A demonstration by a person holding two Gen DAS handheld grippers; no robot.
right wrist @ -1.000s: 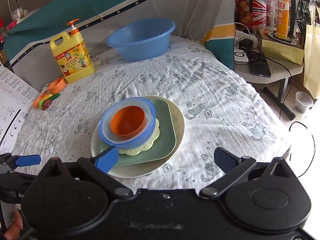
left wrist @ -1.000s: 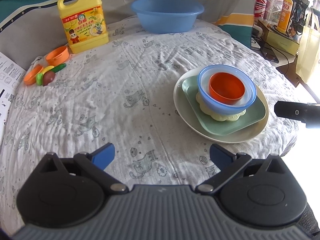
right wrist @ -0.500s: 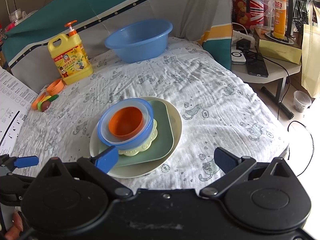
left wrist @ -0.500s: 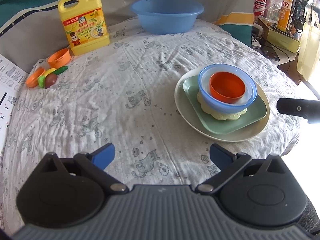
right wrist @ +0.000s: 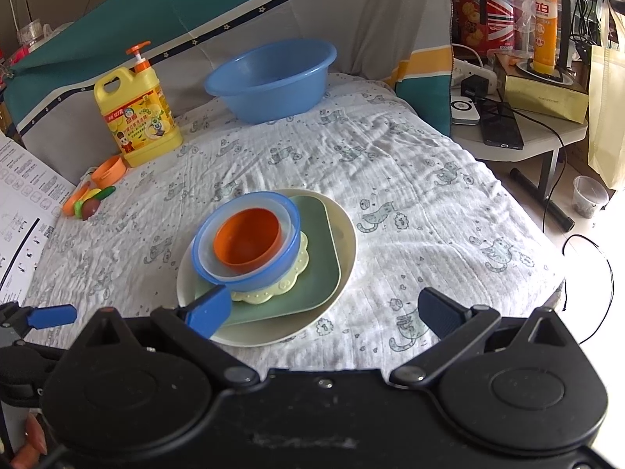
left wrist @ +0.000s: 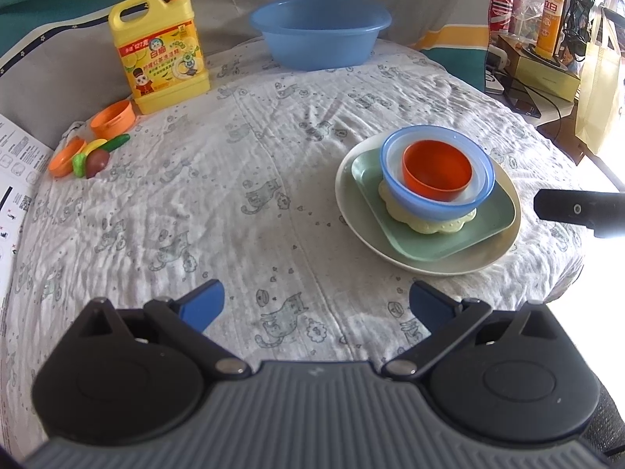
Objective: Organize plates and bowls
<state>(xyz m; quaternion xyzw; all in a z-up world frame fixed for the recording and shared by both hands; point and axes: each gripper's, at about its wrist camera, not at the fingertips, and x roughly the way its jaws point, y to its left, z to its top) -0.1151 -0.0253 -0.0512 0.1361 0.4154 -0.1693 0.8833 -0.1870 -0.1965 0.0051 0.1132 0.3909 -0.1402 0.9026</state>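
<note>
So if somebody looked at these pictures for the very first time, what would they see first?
Probably the colourful stack in the middle of the cat-print cloth: an orange cup sits inside a blue bowl, on a pale yellow flower plate, a green square plate and a big cream plate. Behind it, a large blue basin and a bright yellow soap jug stand at the back.

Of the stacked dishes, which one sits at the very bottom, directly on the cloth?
The round cream plate, the widest piece. The green square plate, yellow scalloped dish, blue bowl and orange bowl all rest above it.
</note>
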